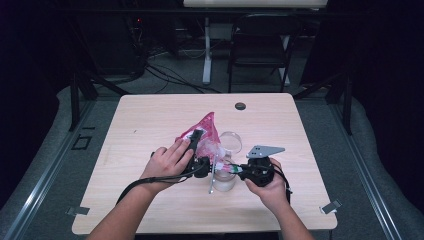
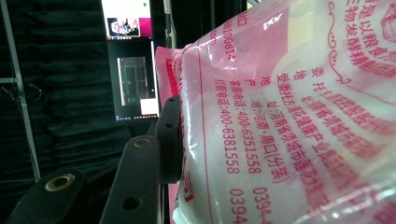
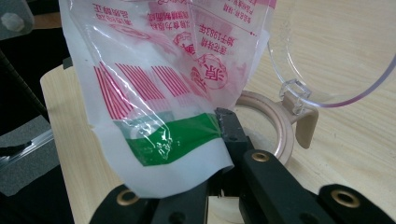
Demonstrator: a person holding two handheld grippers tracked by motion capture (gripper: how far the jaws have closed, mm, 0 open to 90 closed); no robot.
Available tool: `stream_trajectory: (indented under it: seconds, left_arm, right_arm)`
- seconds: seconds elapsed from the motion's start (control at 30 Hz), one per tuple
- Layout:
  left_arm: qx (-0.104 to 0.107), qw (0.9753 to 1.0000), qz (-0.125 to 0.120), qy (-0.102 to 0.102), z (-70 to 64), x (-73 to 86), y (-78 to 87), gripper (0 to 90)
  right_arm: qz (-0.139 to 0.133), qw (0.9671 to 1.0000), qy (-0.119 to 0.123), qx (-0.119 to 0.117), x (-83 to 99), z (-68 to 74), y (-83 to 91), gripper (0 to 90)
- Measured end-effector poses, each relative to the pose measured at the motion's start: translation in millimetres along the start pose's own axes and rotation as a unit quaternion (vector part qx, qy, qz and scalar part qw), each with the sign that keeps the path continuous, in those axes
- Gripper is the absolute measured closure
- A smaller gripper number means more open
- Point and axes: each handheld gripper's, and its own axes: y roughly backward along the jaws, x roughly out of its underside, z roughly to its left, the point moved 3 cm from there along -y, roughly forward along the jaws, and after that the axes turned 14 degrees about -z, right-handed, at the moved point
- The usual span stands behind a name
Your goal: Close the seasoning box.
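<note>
Both forearms come in from the near edge of the table [image 1: 150, 107] and meet near its middle. The left hand [image 1: 167, 161] lies palm down over the left gripper [image 1: 198, 134], which points up and away; its jaws are pressed against the bag [image 1: 206, 131], pinching it high up, as the left gripper view shows with a black jaw flat on the film [image 2: 280, 116]. The right hand [image 1: 267, 187] holds the right gripper [image 1: 231, 170] level, pointing left; its jaws are closed on the bag's lower green-and-white edge [image 3: 168, 140].

The bag is thin, glossy, crinkled plastic, pink and clear, printed with red characters and stripes, with white grains inside. It hangs tilted between the two grippers, its lower end just over the jar [image 1: 224, 179].

The jar is clear, with a tan ring [image 3: 275, 121] at its mouth and a hinged, round, clear lid [image 3: 336, 51] swung open behind. A spoon [image 1: 212, 180] leans at the jar's left side. A small dark disc [image 1: 240, 106] sits near the table's far edge, well apart. A chair [image 1: 260, 45] stands beyond the table.
</note>
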Motion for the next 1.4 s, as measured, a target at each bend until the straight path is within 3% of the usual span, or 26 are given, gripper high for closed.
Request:
stream_trajectory:
  seconds: [0.53, 1.03, 1.2, 1.23, 1.27, 1.4]
  left_arm:
    - [0.003, 1.0, -0.001, 0.005, -3.6, -0.6, -0.7, 62.1]
    - [0.023, 0.9997, 0.009, 0.002, -8.6, 4.3, -0.9, 61.1]
    - [0.032, 0.9993, 0.019, 0.006, -10.1, 5.6, 1.3, 61.4]
    - [0.024, 0.9996, 0.011, 0.011, -11.1, 6.8, 1.0, 61.6]
    - [0.029, 0.9993, 0.013, 0.019, -12.5, 7.6, 1.5, 61.8]
    - [0.025, 0.9994, 0.013, 0.018, -14.0, 9.3, 2.4, 62.0]
  right_arm:
    - [0.003, 1.0, -0.004, 0.002, 2.4, -1.7, -1.7, 90.0]
    - [0.011, 0.9999, -0.007, 0.002, 5.6, -0.9, -7.1, 90.0]
    - [0.012, 0.9999, -0.005, 0.004, 5.7, -0.7, -7.2, 90.0]
    - [0.012, 0.9999, -0.004, 0.002, 5.5, -0.6, -7.0, 90.0]
    - [0.01, 0.9999, -0.004, 0.004, 5.2, -0.5, -6.7, 90.0]
    - [0.012, 0.9999, -0.001, 0.005, 5.2, 0.0, -7.7, 90.0]
